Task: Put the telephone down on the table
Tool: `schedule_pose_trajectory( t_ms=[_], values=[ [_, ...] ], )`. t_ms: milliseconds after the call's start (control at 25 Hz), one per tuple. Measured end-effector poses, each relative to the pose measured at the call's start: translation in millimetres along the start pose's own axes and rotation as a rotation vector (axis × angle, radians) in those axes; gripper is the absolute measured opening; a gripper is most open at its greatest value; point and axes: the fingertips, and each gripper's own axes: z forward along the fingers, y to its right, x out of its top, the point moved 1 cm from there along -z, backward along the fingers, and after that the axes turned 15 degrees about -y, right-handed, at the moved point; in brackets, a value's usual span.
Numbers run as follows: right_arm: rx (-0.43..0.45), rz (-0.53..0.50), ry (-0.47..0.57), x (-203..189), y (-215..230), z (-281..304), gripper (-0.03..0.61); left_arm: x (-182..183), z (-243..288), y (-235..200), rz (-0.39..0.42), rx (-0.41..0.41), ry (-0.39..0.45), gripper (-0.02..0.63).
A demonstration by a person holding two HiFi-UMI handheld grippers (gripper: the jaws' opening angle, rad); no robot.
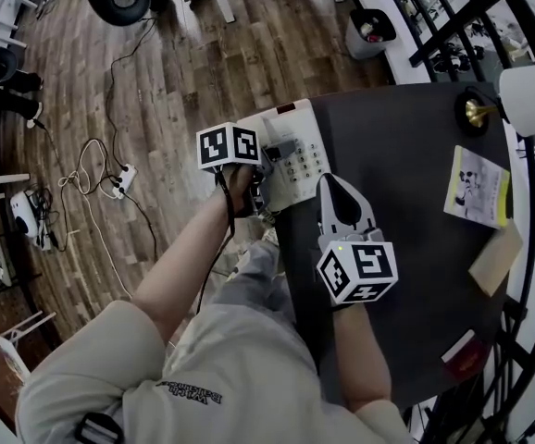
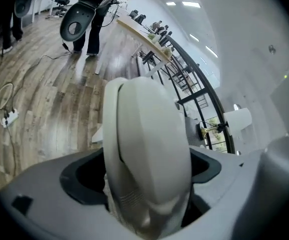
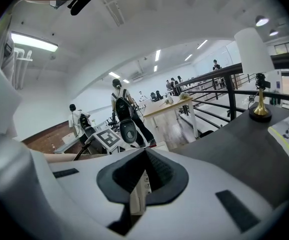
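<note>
A white telephone (image 1: 295, 160) with a grey keypad lies at the left edge of the dark table (image 1: 406, 155), part of it overhanging the floor side. My left gripper (image 1: 266, 160) reaches it from the left and is shut on the white handset (image 2: 144, 149), which fills the left gripper view between the jaws. My right gripper (image 1: 328, 185) comes from the near side, its jaws shut on the near right edge of the telephone base (image 3: 138, 196); keypad digits show between the pads. I cannot tell whether the base rests on the table.
A lamp with a white shade (image 1: 531, 95) and brass foot (image 1: 476, 111) stands at the table's far right. A booklet (image 1: 478, 185), a tan card (image 1: 496, 257) and a red-and-white item (image 1: 460, 351) lie along the right side. Black railing runs behind. Cables and a power strip (image 1: 119, 178) lie on the wooden floor.
</note>
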Motion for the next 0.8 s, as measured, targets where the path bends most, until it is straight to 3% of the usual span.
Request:
schedule_pose_trajectory(
  t_ms=[200, 440, 640, 800],
  values=[
    [0.006, 0.004, -0.009, -4.4, 0.3, 1.2, 0.002, -1.6, -7.4, -6.6, 0.065, 0.133, 0.003, 0.46],
    [-0.001, 0.01, -0.007, -5.0, 3.2, -1.2, 0.002, -12.1, -8.0, -4.9, 0.082, 0.14, -0.003, 0.459],
    [-0.013, 0.017, -0.001, -3.8, 5.0, -8.4, 0.002, -27.9, -16.8, -7.0, 0.019, 0.116, 0.008, 0.459],
    [-0.031, 0.005, 0.019, 4.5, 7.7, -17.4, 0.002, -35.5, -37.6, 1.8, 0.063, 0.162, 0.061, 0.459]
  ],
)
